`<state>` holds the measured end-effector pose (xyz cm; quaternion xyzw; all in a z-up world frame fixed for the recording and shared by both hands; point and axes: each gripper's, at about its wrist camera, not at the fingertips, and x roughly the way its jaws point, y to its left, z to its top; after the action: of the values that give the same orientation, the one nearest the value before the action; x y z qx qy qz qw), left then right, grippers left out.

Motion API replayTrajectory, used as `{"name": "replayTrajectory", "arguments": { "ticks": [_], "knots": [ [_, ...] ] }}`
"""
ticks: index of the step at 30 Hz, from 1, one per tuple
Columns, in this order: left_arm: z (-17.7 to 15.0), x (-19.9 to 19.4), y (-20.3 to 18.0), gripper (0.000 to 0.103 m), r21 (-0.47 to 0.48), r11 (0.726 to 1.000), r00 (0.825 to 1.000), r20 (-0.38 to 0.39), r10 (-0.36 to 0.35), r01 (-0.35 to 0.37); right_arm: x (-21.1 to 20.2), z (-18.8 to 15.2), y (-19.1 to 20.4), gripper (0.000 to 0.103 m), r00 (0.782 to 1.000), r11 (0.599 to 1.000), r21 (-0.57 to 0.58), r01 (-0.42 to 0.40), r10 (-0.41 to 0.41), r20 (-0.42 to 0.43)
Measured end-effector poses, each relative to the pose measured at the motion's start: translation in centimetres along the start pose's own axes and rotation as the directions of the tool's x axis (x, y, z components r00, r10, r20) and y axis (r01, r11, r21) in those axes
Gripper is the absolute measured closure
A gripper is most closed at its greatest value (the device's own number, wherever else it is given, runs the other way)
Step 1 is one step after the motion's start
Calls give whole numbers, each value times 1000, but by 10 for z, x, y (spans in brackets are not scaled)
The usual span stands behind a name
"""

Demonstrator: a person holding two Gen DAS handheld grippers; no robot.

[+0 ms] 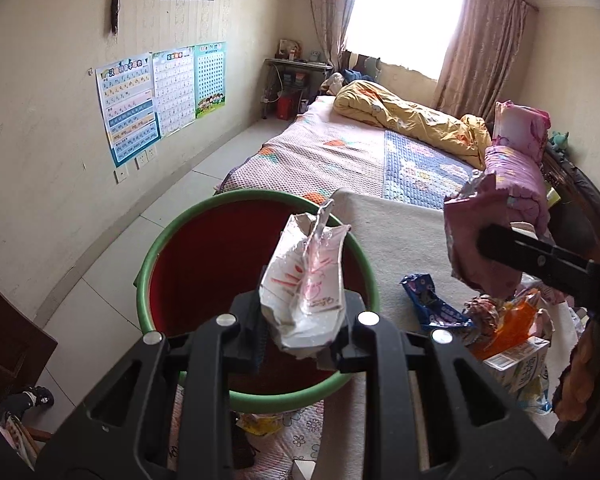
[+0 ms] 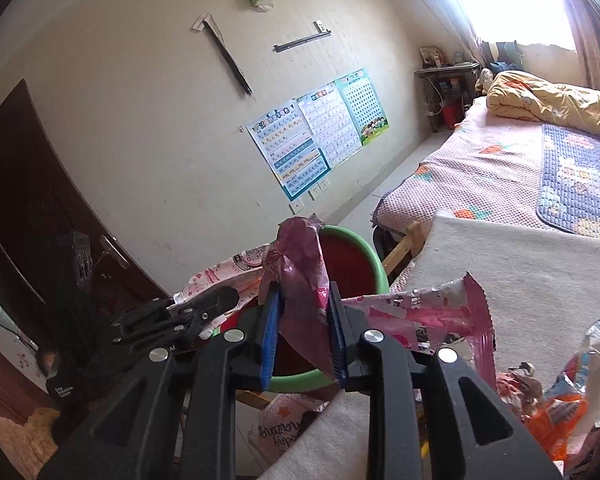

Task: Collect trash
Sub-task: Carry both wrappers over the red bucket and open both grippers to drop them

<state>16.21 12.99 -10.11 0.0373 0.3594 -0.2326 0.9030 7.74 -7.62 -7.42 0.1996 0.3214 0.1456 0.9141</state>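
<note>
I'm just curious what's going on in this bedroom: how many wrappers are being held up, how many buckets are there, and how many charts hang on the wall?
Held wrappers: 2 (white wrapper, pink wrapper)
Bucket, green rim, red inside: 1
Wall charts: 3
Total: 6

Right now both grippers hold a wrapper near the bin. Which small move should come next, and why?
Probably open the left gripper: its white wrapper already hangs over the red bin. The right gripper, shut on the pink wrapper, looks closer to the rim, so it should follow.
</note>
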Motion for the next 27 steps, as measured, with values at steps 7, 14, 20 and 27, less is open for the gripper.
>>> {"name": "replayTrajectory", "arguments": {
  "ticks": [7,14,20,27],
  "knots": [
    [2,16,26,80,-14,1000,999,-34,15,-15,37,7,5,79,999,999,31,-10,11,-42],
    [6,28,47,75,-27,999,998,-55,26,-28,60,23,12,60,999,998,63,-20,22,-35],
    [2,27,64,41,-65,995,996,-46,74,-77,62,26,22,45,1000,999,52,-15,17,-27],
    [-2,21,59,40,-59,994,995,-40,95,-97,44,26,31,44,1000,1000,24,7,-7,-4]
  ]
}}
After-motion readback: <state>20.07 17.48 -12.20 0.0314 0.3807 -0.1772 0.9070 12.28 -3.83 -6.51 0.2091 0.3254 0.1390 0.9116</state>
